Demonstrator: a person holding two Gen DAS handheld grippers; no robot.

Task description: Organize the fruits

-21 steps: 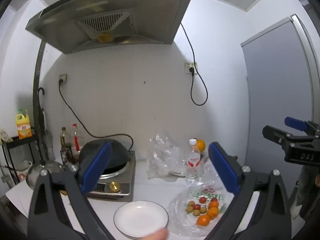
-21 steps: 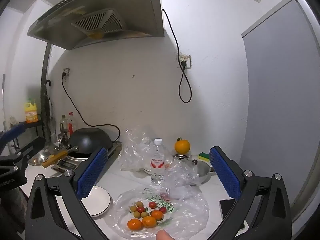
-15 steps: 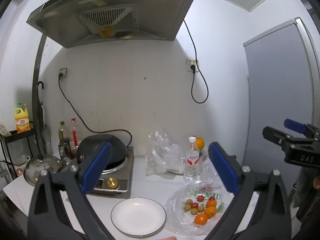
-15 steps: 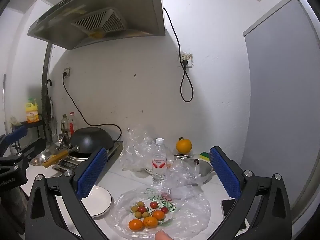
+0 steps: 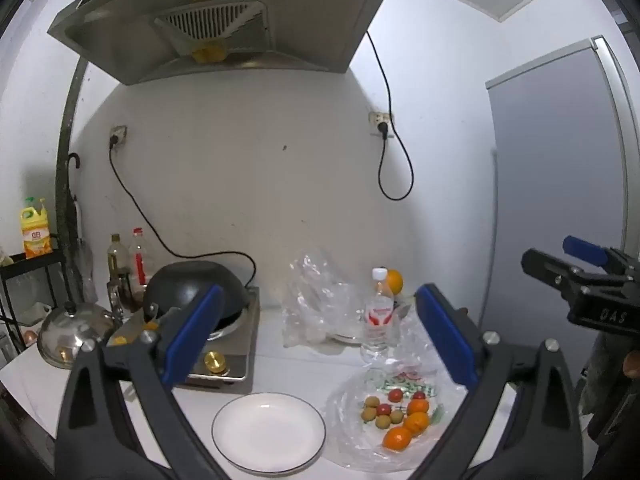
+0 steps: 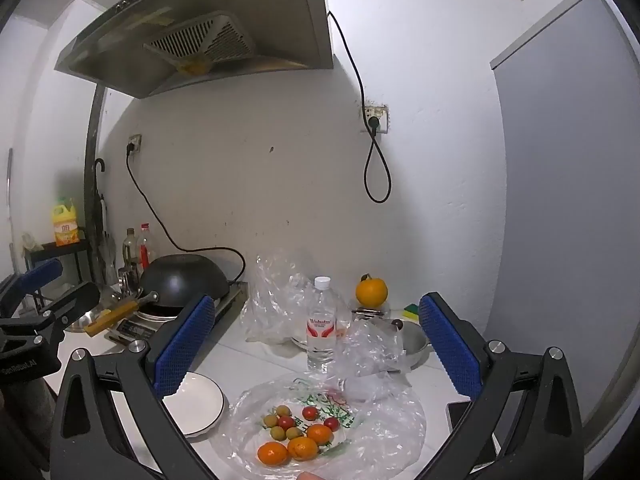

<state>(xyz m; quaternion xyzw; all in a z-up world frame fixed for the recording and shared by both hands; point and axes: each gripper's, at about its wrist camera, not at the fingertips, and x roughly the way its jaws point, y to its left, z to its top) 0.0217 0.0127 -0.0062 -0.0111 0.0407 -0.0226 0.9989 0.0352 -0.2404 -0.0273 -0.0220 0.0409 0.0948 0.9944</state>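
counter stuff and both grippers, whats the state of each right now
left gripper: open, holding nothing
right gripper: open, holding nothing
plate: upright, nothing on it
bag: spread flat, fruit lying on it
fruit: loose cluster on the bag, none on the plate
bottle: upright, capped
wok: sitting on the stove

Each hand-held gripper has black arms, blue textured pads and silver screws.
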